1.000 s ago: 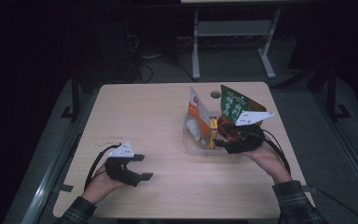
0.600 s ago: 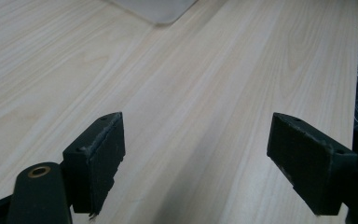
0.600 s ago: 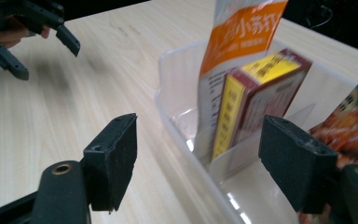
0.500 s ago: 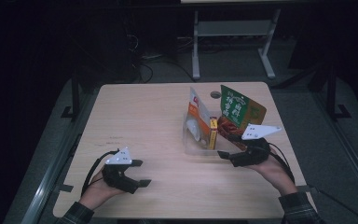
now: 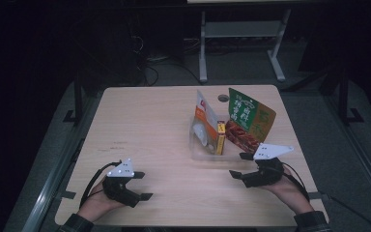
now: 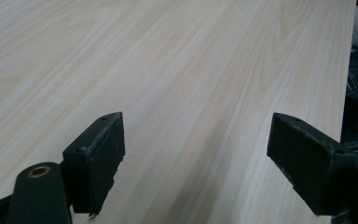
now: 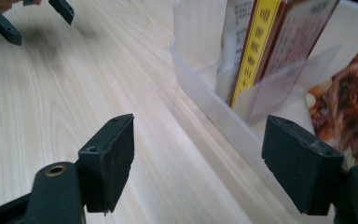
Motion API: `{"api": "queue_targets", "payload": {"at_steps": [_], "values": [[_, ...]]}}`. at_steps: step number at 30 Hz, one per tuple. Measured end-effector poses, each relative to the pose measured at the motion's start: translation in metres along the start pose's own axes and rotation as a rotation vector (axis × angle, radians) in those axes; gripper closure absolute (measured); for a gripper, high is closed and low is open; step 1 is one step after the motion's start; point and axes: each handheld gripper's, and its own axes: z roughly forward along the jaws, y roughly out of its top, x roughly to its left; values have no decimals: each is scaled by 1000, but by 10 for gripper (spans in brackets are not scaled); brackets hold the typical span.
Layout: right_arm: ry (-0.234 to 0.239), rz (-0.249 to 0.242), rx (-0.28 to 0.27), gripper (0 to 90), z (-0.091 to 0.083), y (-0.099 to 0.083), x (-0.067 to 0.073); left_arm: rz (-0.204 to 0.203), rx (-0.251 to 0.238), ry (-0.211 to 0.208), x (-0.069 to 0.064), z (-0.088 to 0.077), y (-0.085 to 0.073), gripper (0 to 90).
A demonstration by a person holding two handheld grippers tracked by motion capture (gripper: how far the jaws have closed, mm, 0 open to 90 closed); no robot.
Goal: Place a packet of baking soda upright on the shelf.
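A clear plastic bin [image 5: 206, 154] stands right of the table's middle. In it a white and orange packet [image 5: 203, 118] and a yellow-edged box [image 5: 220, 137] stand upright. A green and red snack bag [image 5: 247, 121] leans at its right side. My right gripper [image 5: 239, 164] hovers just in front of the bin's near right corner, open and empty. In the right gripper view its jaws [image 7: 200, 163] frame the bin's wall [image 7: 200, 88], with the yellow box [image 7: 251, 51] and the bag [image 7: 345, 112] beyond. My left gripper [image 5: 143, 185] is open and empty near the front left edge, with bare wood between its jaws [image 6: 196, 158].
The wooden table [image 5: 145, 125] has a small round hole [image 5: 223, 98] near its far edge, behind the bin. A metal stand [image 5: 241, 34] and cables lie on the dark floor beyond. The left gripper [image 7: 32, 14] shows far off in the right gripper view.
My right gripper has drawn back from the bag and bin toward the near edge and sunk lower, empty. The left hand has hardly moved.
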Motion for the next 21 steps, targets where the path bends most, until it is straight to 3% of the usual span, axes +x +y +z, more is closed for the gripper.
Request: {"api": "queue_targets", "payload": {"at_steps": [11,21], "values": [[-18,33,43,243,-10,-29,2,6,23,-2,1,-3,-11,187],[-19,34,60,243,-8,-33,2,10,38,-4,1,-1,-11,187]]}}
